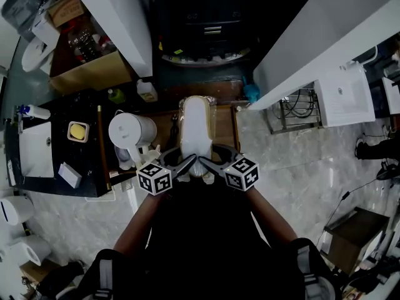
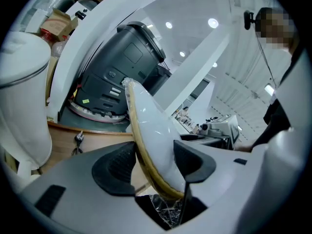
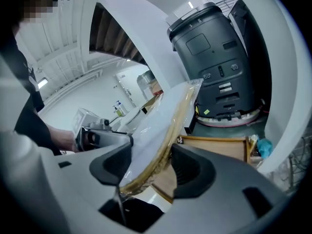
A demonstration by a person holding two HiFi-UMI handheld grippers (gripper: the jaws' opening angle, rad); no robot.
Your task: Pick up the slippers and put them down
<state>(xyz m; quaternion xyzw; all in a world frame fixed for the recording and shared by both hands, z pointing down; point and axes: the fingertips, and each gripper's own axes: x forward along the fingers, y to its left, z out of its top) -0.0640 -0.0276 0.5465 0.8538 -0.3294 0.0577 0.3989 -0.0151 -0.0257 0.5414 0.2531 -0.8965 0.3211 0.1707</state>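
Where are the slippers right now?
Head view, centre: the slippers are gripped at their near end by the left gripper and right gripper, over the wooden tray, just right of the white round container.

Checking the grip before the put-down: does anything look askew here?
The wrapped slippers sit slanted in the left gripper and right gripper, pinched at the near end only; the rest sticks out unsupported. Nothing spilled or damaged.

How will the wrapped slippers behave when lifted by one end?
Probably light: the slippers look thin and flat. Likely fairly stiff, since they stick out straight from the left hand-held gripper and right hand-held gripper. The glossy clear wrap may be slippery.
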